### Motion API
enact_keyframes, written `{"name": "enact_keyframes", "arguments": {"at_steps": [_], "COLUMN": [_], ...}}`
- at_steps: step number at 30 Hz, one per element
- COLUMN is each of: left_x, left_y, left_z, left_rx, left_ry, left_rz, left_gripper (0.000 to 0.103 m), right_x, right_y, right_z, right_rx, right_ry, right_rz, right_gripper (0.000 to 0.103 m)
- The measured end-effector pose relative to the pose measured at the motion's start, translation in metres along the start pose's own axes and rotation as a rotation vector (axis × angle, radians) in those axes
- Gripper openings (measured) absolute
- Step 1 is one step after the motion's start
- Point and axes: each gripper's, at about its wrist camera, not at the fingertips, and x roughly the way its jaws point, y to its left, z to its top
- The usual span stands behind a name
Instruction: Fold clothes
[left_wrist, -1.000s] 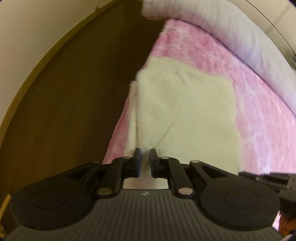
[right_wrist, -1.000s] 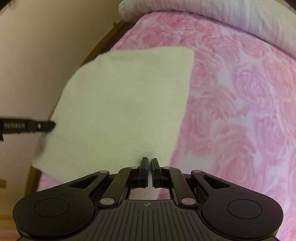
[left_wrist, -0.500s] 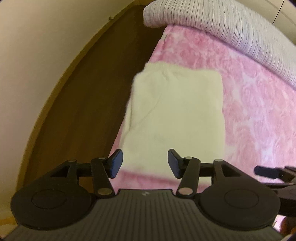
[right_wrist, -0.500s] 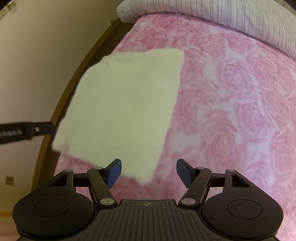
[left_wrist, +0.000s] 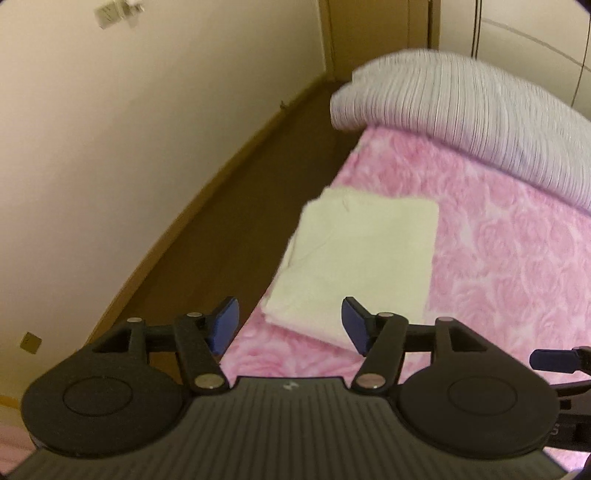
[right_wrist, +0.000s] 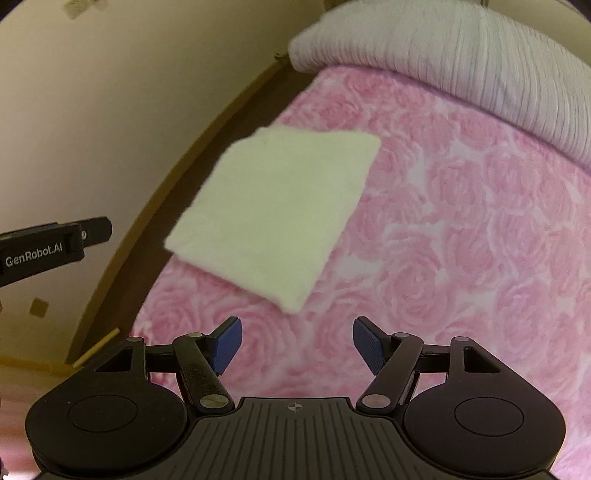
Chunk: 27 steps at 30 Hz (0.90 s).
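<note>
Both tools have let go and pulled back from the cloth. A moment ago each one was pinching its near edge, and now they hang above the bed with nothing in them.

The left tool (left_wrist: 288, 325) has its two blue pads spread wide apart. The right tool (right_wrist: 295, 345) is spread just as wide. Neither one touches anything.

The cream cloth (right_wrist: 277, 214) lies flat on the pink rose blanket (right_wrist: 461, 258), near the side of the bed that faces the brown floor (left_wrist: 221, 221). It looks like a neat folded square. From the left side you can see layers stacked at its left edge (left_wrist: 291, 258), so I think it has been folded over at least once. It sits close to the bed's edge, but it does not hang over.

A striped grey pillow (left_wrist: 480, 110) rests at the far end of the bed, well apart from the cloth.

I think the tools are held back and open because this fold is done and the person is looking it over. If the cloth needs one more fold, the tools would have to come down and pinch two corners again. The cloth looks soft and fluffy, so it may slide or puff open if it is tugged too fast.
</note>
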Motion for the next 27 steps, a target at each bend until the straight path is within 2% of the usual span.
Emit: {"name": "enact_keyframes", "arguments": {"at_steps": [4,13,18,27], "left_x": [-0.039,-0.103,-0.125,-0.148], "left_y": [-0.017,-0.068,-0.093,-0.130], "left_z": [-0.014,-0.053,-0.072,-0.104], "left_rx": [-0.047,-0.111,-0.151,-0.214], "left_ry": [-0.007,0.028,0.043,0.071], "left_rz": [-0.002,0.027,0.039,0.053], "left_gripper": [0.058,0.057,0.057,0.057], "right_x": [-0.033,-0.082,-0.108,-0.137], "right_y": [-0.011,-0.051,-0.081,-0.113], "right_z": [-0.013,-0.041,-0.050,-0.063], "right_rx": [-0.043,-0.099,-0.078,-0.134], "right_ry": [-0.028,-0.011,-0.037,-0.044], "right_rz": [0.016,0.040,0.092,0.098], "right_gripper": [0.071,0.071,0.071,0.071]}}
